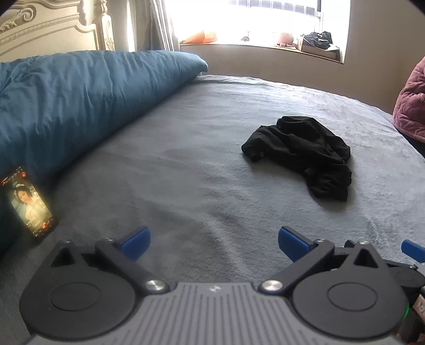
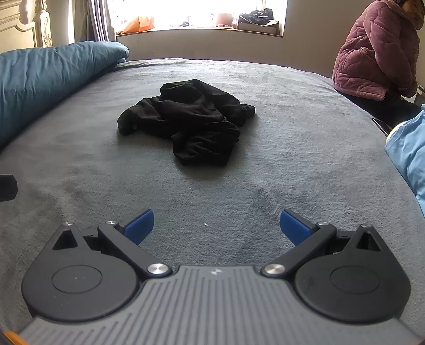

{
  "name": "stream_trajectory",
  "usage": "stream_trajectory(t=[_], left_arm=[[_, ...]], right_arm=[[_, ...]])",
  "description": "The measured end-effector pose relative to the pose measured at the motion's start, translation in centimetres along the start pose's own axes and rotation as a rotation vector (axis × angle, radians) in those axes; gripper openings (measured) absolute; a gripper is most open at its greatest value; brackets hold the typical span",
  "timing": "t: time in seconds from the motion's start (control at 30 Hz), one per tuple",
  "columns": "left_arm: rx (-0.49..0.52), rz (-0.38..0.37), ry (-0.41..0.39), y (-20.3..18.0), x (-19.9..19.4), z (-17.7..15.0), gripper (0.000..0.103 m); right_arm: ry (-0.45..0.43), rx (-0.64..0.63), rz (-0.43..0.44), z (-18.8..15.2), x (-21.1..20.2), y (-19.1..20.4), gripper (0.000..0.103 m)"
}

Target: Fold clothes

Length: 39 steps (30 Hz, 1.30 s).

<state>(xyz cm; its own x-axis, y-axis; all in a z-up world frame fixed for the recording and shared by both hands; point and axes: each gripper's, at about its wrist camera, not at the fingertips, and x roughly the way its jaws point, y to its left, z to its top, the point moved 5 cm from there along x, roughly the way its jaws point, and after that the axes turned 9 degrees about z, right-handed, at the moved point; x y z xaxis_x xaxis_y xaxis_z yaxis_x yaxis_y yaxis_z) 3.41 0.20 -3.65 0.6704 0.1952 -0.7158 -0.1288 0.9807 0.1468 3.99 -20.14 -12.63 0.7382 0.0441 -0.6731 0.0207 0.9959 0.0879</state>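
seated person [image 2: 377,53] cropped at edge, window [image 1: 255,18] overexposed

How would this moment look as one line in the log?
stage: start | black garment: crumpled on bed, untouched | left gripper: open | right gripper: open

No readable text, phone [image 1: 28,201] screen lit (writing too small)

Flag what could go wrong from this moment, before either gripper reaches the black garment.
The black garment lies crumpled, so a pinch may catch several layers and fold it unevenly. The lit phone rests on the bed by the left gripper; a sweep could knock it. Both grippers are open; the right gripper holds nothing.
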Motion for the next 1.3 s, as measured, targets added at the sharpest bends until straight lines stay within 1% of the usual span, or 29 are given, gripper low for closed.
stream_trajectory(t=[0.1,0.2,0.3,0.37,0.47,0.7,0.87,1.03,1.3], left_arm=[[-0.001,-0.006,0.001,-0.3,0.0,0.3,0.103],[-0.04,-0.034,0.002,0.1,-0.3,0.7,0.103],[-0.029,-0.025,-0.029,0.6,-0.7,0.2,0.103],[-0.005,-0.005,-0.035,0.0,-0.4,0.0,0.103],[0.003,0.017,-0.03,-0.3,-0.5,0.1,0.103],[0.002,-0.012,-0.068,-0.3,-1.4,0.1,0.103],[-0.041,-0.056,-0.108,0.1,-2.4,0.1,0.103],[-0.095,-0.038,-0.131,1.0,-2.7,0.2,0.103],[-0.107,-0.013,-0.065,1.7,-1.9,0.0,0.103]], right_arm=[[-0.007,0.006,0.006,0.1,-0.1,-0.1,0.102],[-0.013,0.012,0.011,0.2,-0.2,-0.2,0.102],[-0.02,0.019,0.017,0.2,-0.3,-0.3,0.102],[-0.02,0.024,0.015,0.3,-0.4,-0.4,0.102],[-0.015,0.026,0.016,0.3,-0.4,-0.5,0.102],[-0.003,0.044,0.022,0.4,-0.2,-0.7,0.102],[0.012,0.065,0.029,0.3,0.0,-0.9,0.102],[0.011,0.07,0.037,0.3,0.1,-1.1,0.102],[0.023,0.093,0.045,0.2,0.1,-1.3,0.102]])
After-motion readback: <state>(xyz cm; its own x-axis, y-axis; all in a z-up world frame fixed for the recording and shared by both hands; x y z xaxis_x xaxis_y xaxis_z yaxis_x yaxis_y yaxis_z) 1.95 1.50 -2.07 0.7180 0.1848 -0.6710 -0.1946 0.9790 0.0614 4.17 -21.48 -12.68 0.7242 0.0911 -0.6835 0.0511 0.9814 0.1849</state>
